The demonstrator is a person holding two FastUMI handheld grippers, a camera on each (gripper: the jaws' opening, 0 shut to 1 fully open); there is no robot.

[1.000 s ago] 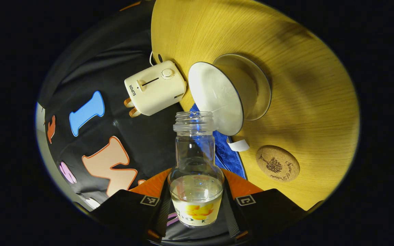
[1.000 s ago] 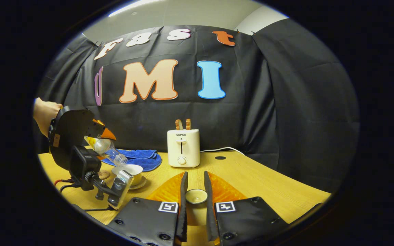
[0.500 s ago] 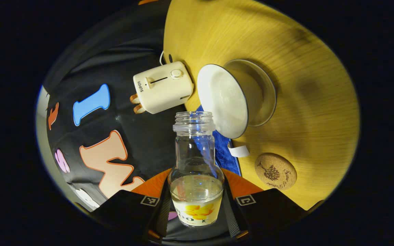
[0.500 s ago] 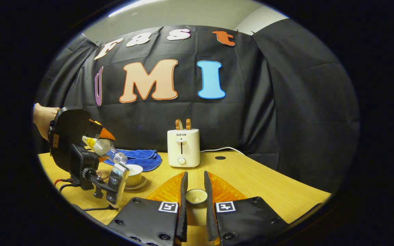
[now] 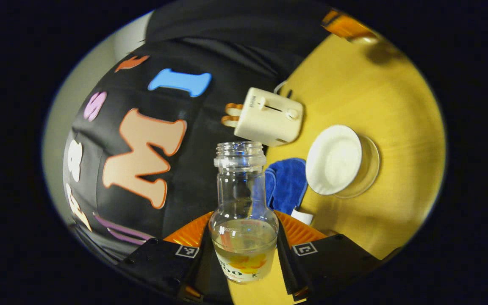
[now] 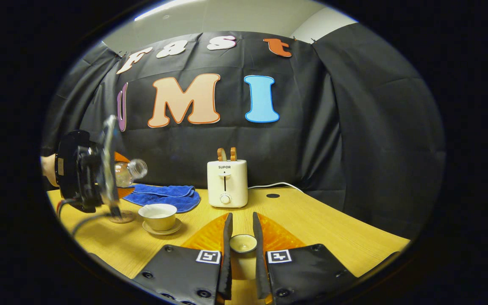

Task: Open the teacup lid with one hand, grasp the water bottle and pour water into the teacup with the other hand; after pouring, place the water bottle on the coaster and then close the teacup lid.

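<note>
Right now my left gripper [image 5: 244, 254] clamps the water bottle [image 5: 243, 212], uncapped and partly full, lifted above the table [image 5: 396, 106]. My right gripper [image 6: 239, 258] pinches the teacup lid [image 6: 243, 243] low over the near table. Off to the left, the teacup [image 6: 158, 216] sits open on its saucer [image 6: 162, 230], the coaster [image 6: 121, 218] just beside it, the toaster [image 6: 226, 183] farther back

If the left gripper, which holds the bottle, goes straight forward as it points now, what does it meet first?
Probably the black cloth wall. The left gripper points the bottle mouth at it, past the blue towel and the toaster. Depth is unclear.
</note>
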